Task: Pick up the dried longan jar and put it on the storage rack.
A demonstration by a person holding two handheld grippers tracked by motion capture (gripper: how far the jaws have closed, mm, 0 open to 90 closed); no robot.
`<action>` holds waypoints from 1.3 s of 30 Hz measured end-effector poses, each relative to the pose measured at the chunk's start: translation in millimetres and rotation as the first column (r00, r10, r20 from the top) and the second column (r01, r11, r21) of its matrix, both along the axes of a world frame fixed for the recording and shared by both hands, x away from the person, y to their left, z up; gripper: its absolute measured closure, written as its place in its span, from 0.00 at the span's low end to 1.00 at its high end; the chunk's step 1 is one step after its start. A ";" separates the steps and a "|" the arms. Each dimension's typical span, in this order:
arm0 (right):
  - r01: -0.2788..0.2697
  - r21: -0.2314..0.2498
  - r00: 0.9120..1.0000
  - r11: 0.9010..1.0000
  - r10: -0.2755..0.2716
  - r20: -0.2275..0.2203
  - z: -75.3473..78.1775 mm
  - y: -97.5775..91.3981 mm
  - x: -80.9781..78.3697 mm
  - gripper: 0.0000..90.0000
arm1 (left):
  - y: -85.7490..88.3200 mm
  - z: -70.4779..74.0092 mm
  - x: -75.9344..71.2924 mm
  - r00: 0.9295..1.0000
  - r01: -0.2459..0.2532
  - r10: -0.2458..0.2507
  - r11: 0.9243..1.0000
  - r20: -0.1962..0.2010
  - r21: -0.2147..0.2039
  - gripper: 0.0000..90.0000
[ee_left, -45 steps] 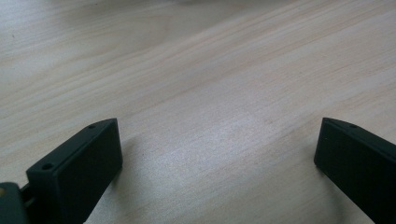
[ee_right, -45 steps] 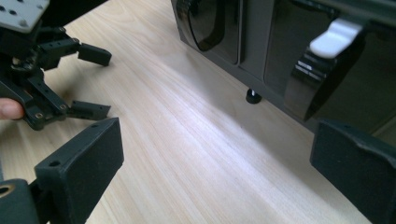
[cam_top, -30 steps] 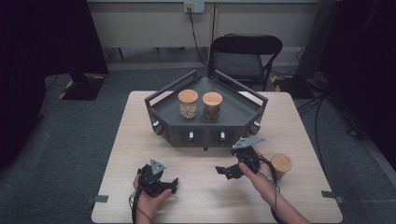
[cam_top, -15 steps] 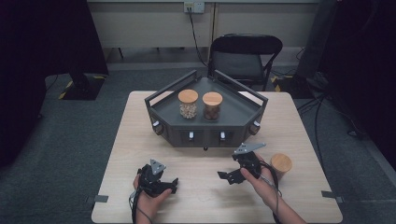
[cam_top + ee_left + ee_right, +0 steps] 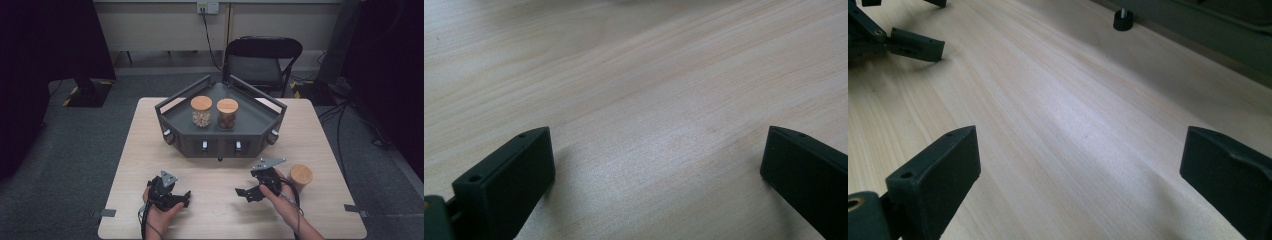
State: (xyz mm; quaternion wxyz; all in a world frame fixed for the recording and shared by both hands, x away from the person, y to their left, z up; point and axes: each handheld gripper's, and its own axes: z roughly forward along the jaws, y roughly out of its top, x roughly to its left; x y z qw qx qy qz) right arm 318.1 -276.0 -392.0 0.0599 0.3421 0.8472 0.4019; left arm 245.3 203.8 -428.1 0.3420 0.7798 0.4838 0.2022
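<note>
Left jaws: my left gripper (image 5: 656, 165) has its jaws spread wide with bare wood between them; they pinch nothing.

Right jaws: my right gripper (image 5: 1078, 170) is spread just as wide over bare wood, and holds nothing.

Left hand pose: in the high view my left hand (image 5: 162, 212) comes in over the near edge of the tabletop (image 5: 220, 215), left of its middle, and holds the left gripper (image 5: 183, 198) low over the wood, jaws turned toward the right.

Right hand pose: my right hand (image 5: 282, 197) comes in from the near edge, right of the middle, with the right gripper (image 5: 242, 192) pointing left toward the other one. Its grey plate sits on top, tilted.

Across the gap: the right gripper view shows the left gripper's black jaw tips at the upper left, well apart from my own.

Jar: a small jar (image 5: 301, 176) with a wooden lid stands upright near the right edge, just beside my right hand, on the side away from the jaws. It is behind the jaws, not between them.

Tray: a dark angular tray (image 5: 185, 145) sits at the middle toward the far edge; one of its black feet (image 5: 1122, 20) shows ahead of my right jaws.

Jars in tray: two more lidded jars, the left one (image 5: 201, 111) and the right one (image 5: 227, 113), stand side by side inside it.
</note>
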 end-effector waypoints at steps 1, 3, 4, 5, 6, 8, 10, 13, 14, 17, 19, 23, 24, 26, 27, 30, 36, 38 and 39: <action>0.000 -0.001 1.000 1.000 0.000 -0.001 -1.2 -0.3 -0.4 0.02 | 0.0 0.0 0.0 1.000 0.000 0.000 1.000 0.000 0.000 0.00; 0.001 0.000 1.000 1.000 -0.001 -0.008 -3.3 -1.4 -0.8 0.02 | 0.0 0.0 0.0 1.000 0.000 0.000 1.000 0.000 0.000 0.00; 0.002 0.000 1.000 1.000 -0.002 -0.009 -4.6 -2.0 -1.1 0.02 | 0.0 0.0 0.0 1.000 0.000 0.000 1.000 0.000 0.000 0.00; 0.003 -0.001 1.000 1.000 -0.003 -0.010 -5.7 -2.6 -1.5 0.02 | 0.0 0.0 0.0 1.000 0.000 0.000 1.000 0.000 0.000 0.00; 0.006 -0.001 1.000 1.000 -0.006 -0.013 -6.8 -3.2 -1.9 0.02 | 0.0 0.0 0.0 1.000 0.000 0.000 1.000 0.000 0.000 0.00; 0.006 0.000 1.000 1.000 -0.006 -0.016 -8.8 -4.6 -2.3 0.02 | 0.0 0.1 0.0 1.000 0.000 0.000 1.000 0.000 0.001 0.00; 0.005 -0.003 1.000 1.000 -0.005 -0.018 -9.9 -5.5 -3.1 0.02 | 0.0 0.1 0.0 1.000 0.000 0.000 1.000 0.000 0.001 0.00; 0.007 -0.003 1.000 1.000 -0.007 -0.019 -12.2 -7.4 -4.5 0.02 | 0.0 0.0 -0.2 1.000 0.000 0.000 1.000 0.000 0.000 0.00; 0.005 -0.004 1.000 1.000 -0.005 -0.024 -12.7 -7.9 -4.5 0.02 | 0.0 0.0 -0.2 1.000 0.000 0.000 1.000 0.000 0.000 0.00; 0.003 -0.004 1.000 1.000 -0.004 -0.030 -15.9 -9.4 -5.0 0.02 | 0.0 0.0 -0.2 1.000 0.000 0.000 1.000 0.000 0.000 0.00; 0.005 -0.004 0.999 1.000 -0.005 -0.032 -17.3 -10.1 -5.7 0.02 | 0.1 -0.1 -0.3 1.000 0.000 0.000 1.000 0.000 -0.001 0.00; 0.006 -0.007 0.999 1.000 -0.006 -0.036 -19.5 -11.9 -6.4 0.02 | 0.2 -0.1 -0.4 1.000 0.000 0.000 1.000 0.000 -0.001 0.00; 0.008 -0.007 0.999 1.000 -0.009 -0.038 -20.0 -12.4 -6.7 0.02 | 0.2 -0.1 -0.4 1.000 0.000 0.000 1.000 0.000 -0.001 0.00; 0.009 -0.006 0.999 1.000 -0.009 -0.038 -20.6 -13.5 -7.1 0.02 | 0.2 -0.1 -0.4 1.000 0.000 0.000 1.000 0.000 -0.001 0.00; 0.010 -0.005 0.999 1.000 -0.010 -0.037 -20.7 -13.9 -7.4 0.02 | 0.1 -0.1 -0.4 1.000 0.000 0.000 1.000 0.000 -0.001 0.00; 0.009 -0.011 0.999 1.000 -0.009 -0.037 -20.1 -14.3 -8.3 0.02 | 0.2 -0.1 -0.4 1.000 0.000 0.000 1.000 0.000 -0.001 0.00; 0.005 -0.015 1.000 1.000 -0.005 -0.023 -21.2 -15.0 -10.1 0.02 | 0.3 -0.1 -0.7 1.000 -0.001 0.001 1.000 -0.001 -0.002 0.00; 0.001 -0.021 1.000 1.000 -0.001 -0.014 -21.7 -14.2 -11.3 0.01 | 0.3 -0.1 -0.7 1.000 -0.001 0.001 1.000 0.000 -0.002 0.00; 0.000 -0.024 1.000 1.000 -0.001 -0.010 -21.8 -13.5 -12.1 0.01 | 0.3 -0.1 -0.7 1.000 -0.001 0.001 1.000 -0.001 -0.002 0.00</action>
